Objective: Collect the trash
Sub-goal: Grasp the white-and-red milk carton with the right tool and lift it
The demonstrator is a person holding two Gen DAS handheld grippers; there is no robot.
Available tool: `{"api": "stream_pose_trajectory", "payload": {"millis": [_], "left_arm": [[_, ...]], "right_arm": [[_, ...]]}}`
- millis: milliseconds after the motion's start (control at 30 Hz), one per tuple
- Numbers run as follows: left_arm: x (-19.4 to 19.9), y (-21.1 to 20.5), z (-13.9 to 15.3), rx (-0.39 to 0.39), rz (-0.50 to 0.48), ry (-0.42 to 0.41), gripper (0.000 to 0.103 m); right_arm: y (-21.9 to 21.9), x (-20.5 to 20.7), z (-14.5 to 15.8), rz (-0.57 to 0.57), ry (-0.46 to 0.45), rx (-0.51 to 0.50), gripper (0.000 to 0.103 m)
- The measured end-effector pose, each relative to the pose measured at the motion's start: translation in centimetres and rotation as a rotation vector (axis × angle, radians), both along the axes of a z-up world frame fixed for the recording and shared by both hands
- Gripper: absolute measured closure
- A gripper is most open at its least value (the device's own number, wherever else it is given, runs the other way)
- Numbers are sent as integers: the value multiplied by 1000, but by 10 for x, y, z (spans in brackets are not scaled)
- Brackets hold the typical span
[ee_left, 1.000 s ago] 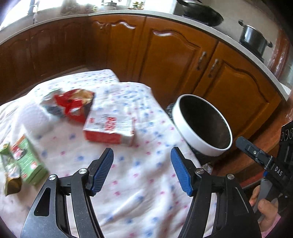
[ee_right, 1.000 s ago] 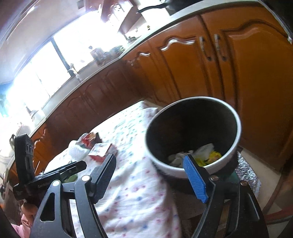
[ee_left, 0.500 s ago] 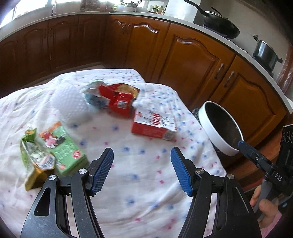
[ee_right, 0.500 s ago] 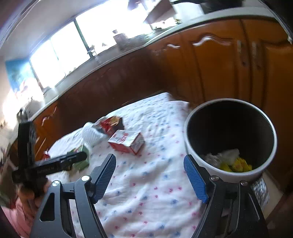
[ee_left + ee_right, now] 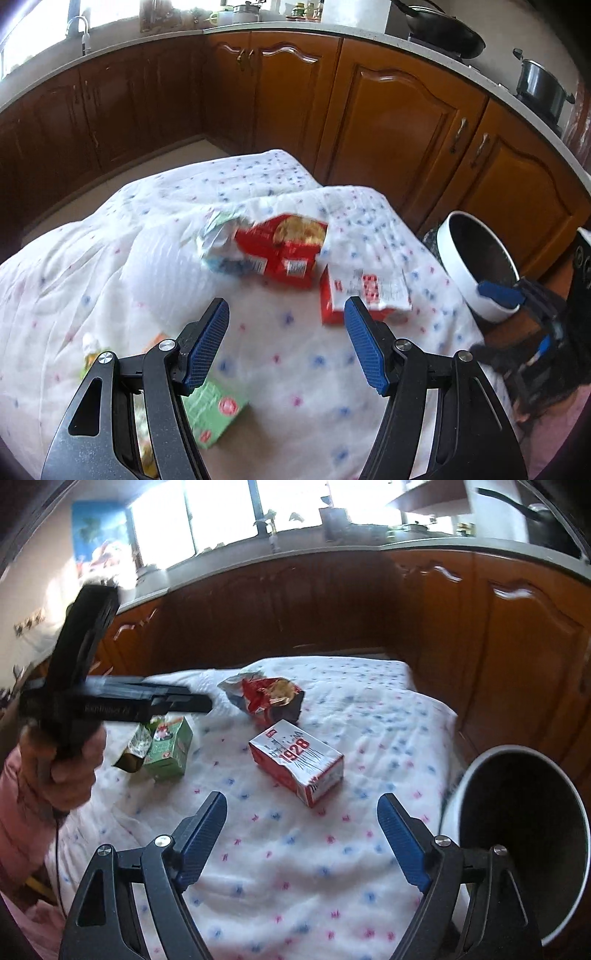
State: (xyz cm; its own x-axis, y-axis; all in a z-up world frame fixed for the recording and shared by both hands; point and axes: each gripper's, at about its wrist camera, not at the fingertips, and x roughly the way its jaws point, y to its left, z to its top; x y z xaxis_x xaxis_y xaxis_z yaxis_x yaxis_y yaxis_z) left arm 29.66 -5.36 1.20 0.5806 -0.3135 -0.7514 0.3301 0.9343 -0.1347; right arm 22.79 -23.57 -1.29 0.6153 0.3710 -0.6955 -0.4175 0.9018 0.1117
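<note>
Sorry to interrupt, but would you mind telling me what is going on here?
A person is clearing trash off a spotted tablecloth into a white bin at its edge. Both hand-held grippers are empty: the left hand-held gripper hangs open over the cloth, and the right hand-held gripper has just been opening wider. A red 1928 carton, a red wrapper and a green carton lie uncollected.

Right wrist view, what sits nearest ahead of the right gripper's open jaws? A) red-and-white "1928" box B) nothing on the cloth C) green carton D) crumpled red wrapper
A: the red-and-white "1928" box lies just beyond the empty right gripper; green carton sits farther left.
</note>
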Motion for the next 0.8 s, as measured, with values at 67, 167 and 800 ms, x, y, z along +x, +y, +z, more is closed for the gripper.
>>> {"api": "stream_pose_trajectory", "payload": {"millis": [67,167,800], "left_arm": [[11,-6,2,-10,2,11,37],[32,-14,1,-8,29,37,37],[63,-37,-23,31,75,99,37]], "right_arm": [[5,8,-3,28,7,-21,17],[12,24,-9,66,14,-66,17],[-26,17,-40,-32,127,-9,53]]}}
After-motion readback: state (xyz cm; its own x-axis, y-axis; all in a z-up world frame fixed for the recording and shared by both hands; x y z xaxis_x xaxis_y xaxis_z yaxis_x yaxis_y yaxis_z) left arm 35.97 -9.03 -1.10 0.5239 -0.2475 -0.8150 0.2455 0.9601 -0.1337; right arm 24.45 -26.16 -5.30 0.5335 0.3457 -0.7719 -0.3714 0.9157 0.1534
